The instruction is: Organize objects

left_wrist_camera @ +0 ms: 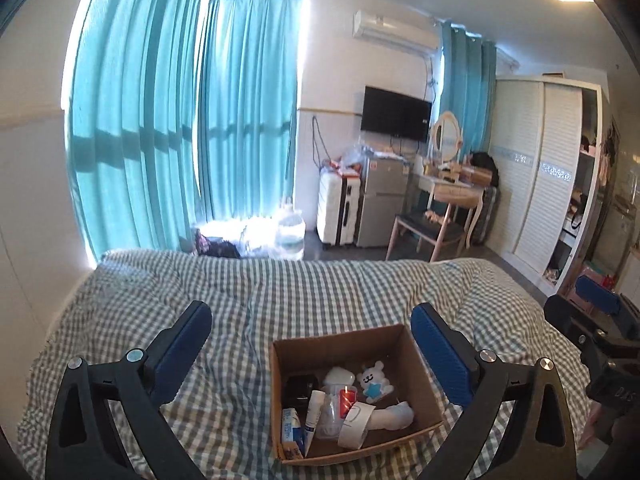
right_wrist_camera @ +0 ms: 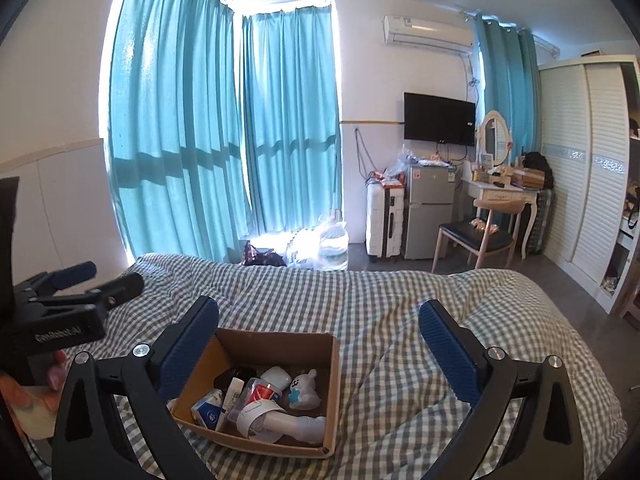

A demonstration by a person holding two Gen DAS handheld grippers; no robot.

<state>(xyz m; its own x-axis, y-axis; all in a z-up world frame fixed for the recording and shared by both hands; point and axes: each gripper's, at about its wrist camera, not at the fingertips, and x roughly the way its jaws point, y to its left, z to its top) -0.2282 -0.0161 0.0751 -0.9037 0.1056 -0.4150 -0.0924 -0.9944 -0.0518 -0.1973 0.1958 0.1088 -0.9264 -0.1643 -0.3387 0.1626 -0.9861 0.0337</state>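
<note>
The small items already sit in the cardboard box [left_wrist_camera: 420, 396] on the bed [left_wrist_camera: 248, 292], so little seems left; both the left hand-held gripper [left_wrist_camera: 312, 316] and the right hand-held gripper [right_wrist_camera: 320, 312] are spread wide and empty.

Bedroom with white walls and teal curtains [right_wrist_camera: 224, 128] glowing with daylight. A bed in checked bedding [right_wrist_camera: 400, 312] fills the foreground. Beyond it: wall television [right_wrist_camera: 439, 119], small fridge [right_wrist_camera: 429, 212], white dressing table [right_wrist_camera: 500, 194], louvred wardrobe [right_wrist_camera: 588, 168].
</note>
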